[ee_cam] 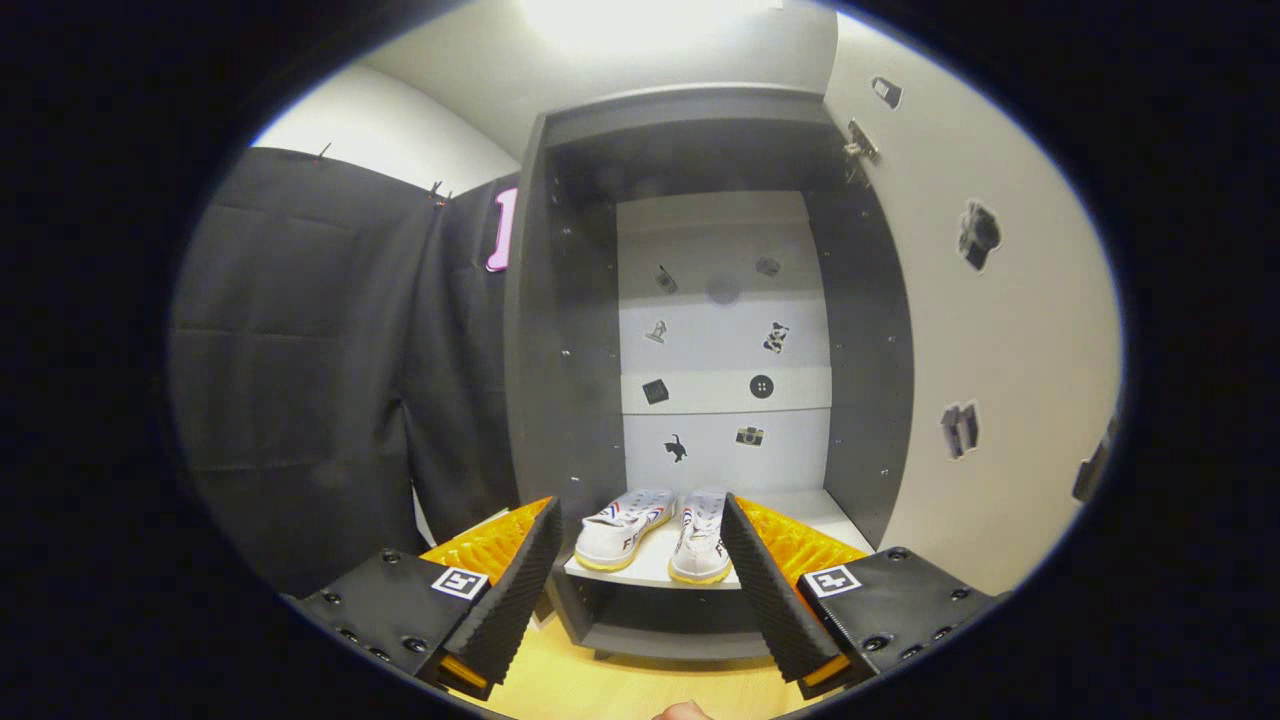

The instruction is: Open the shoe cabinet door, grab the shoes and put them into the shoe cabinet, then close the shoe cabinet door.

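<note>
Shoes (657, 535) parked side by side on cabinet shelf (810, 505), toes out | door (1000, 330) swung wide at right, awaiting closing | gripper (635, 575) spread, gripping nothing, pulled near.

Black cloth wall (330, 370), white ceiling (640, 60), light wooden floor (620, 690)

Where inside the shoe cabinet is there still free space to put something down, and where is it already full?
The shelf is bare to the right of the shoes, up to the cabinet's right wall, and behind them toward the back panel. The front left of the shelf is crowded by the pair. The open gripper hangs in front, holding nothing.
</note>
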A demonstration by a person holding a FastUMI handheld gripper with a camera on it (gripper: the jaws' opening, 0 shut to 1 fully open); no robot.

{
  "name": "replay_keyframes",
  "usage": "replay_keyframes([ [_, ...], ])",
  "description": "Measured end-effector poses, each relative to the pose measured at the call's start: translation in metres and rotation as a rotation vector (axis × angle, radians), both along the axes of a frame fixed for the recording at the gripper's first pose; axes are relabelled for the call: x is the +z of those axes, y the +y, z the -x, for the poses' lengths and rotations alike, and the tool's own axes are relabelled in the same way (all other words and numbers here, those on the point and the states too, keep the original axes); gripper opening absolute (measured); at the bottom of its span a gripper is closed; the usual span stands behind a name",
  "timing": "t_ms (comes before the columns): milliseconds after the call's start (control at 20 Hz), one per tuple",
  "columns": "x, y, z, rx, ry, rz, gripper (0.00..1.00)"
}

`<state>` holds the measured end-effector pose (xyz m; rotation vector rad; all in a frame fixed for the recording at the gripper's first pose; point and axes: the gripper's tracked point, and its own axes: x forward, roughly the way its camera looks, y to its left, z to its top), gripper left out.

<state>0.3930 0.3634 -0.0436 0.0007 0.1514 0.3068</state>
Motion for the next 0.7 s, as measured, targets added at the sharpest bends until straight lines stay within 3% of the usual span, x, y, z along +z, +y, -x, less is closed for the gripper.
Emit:
replay_keyframes([
  [700,0.07,-0.045,0.189,0.191,-0.048,-0.027,0.98],
])
